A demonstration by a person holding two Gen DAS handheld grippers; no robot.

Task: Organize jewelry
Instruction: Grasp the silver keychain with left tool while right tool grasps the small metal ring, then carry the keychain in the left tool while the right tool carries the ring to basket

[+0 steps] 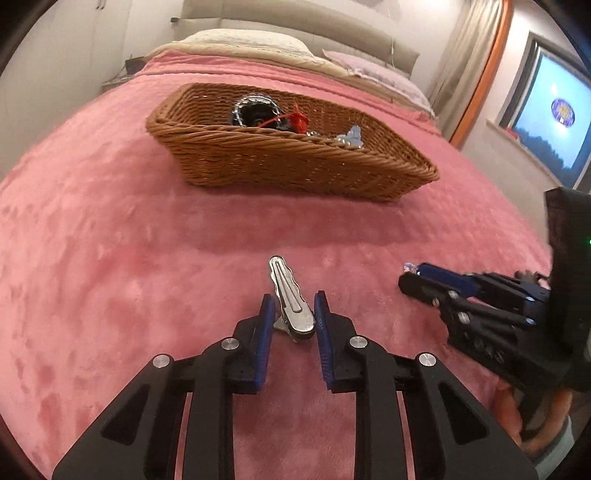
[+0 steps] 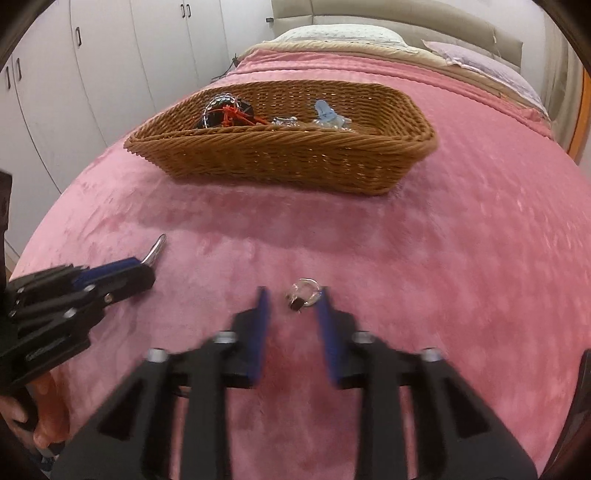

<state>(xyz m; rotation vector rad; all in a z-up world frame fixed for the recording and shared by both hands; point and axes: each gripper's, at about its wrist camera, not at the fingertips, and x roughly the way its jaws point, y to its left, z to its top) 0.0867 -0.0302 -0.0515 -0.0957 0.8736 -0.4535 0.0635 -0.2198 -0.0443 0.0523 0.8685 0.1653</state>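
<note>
A silver metal hair clip [image 1: 290,302] lies on the pink blanket between the open fingers of my left gripper [image 1: 293,308], its wide end between the blue pads; its tip also shows in the right wrist view [image 2: 157,249]. A small clear ring with a dark tag [image 2: 303,293] lies between the open fingers of my right gripper [image 2: 293,299], close to the right pad. A brown wicker basket [image 1: 295,166] [image 2: 288,155] stands further up the bed and holds a black and silver bracelet [image 1: 255,110], red cord [image 2: 234,114] and pale blue pieces [image 2: 327,112].
The pink blanket [image 2: 461,240] covers the bed. Pillows [image 2: 343,35] lie at the headboard. White wardrobe doors [image 2: 92,74] stand left of the bed. A lit screen [image 1: 554,114] is at the right wall.
</note>
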